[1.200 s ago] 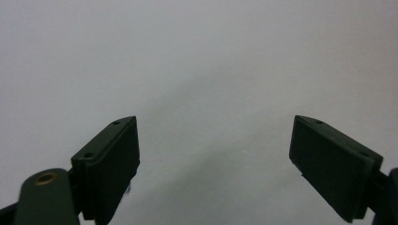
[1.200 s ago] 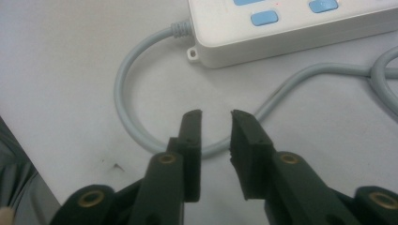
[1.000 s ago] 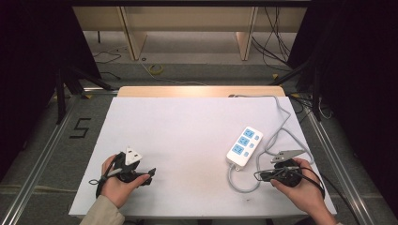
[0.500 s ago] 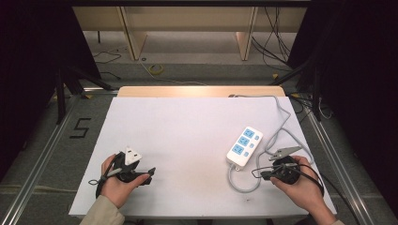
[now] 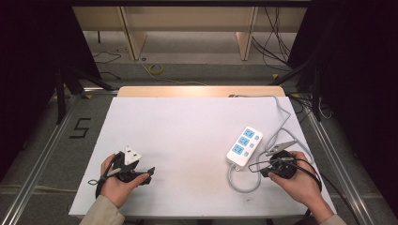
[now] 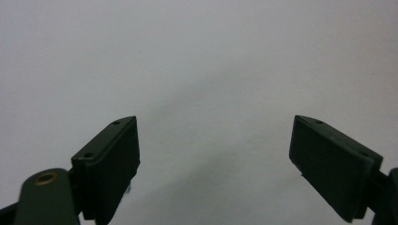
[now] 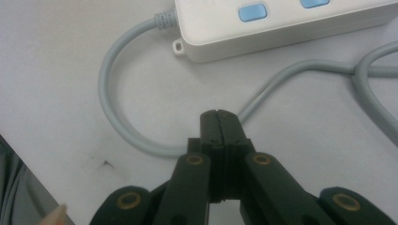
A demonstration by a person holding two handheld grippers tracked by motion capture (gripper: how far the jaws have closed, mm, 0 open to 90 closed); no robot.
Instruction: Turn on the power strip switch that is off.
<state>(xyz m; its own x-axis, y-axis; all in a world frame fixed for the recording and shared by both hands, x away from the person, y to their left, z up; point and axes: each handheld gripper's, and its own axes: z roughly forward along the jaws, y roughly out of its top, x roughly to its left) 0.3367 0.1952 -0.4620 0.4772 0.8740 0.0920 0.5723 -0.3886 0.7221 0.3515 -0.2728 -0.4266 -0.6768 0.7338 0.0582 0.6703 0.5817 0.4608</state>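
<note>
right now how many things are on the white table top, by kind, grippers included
power strip with grey cable: 1
handheld grippers: 2, left gripper open, right gripper shut
total: 3

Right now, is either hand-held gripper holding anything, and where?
No. The left hand-held gripper is open over bare table; the right hand-held gripper is shut on nothing.

The white plastic power strip with blue sockets (image 7: 281, 23) is cut off by the top edge of the right gripper view. Its pale grey round cable (image 7: 110, 93) passes behind the closed black jaws there. Socket markings in the high view are too small to read.
</note>
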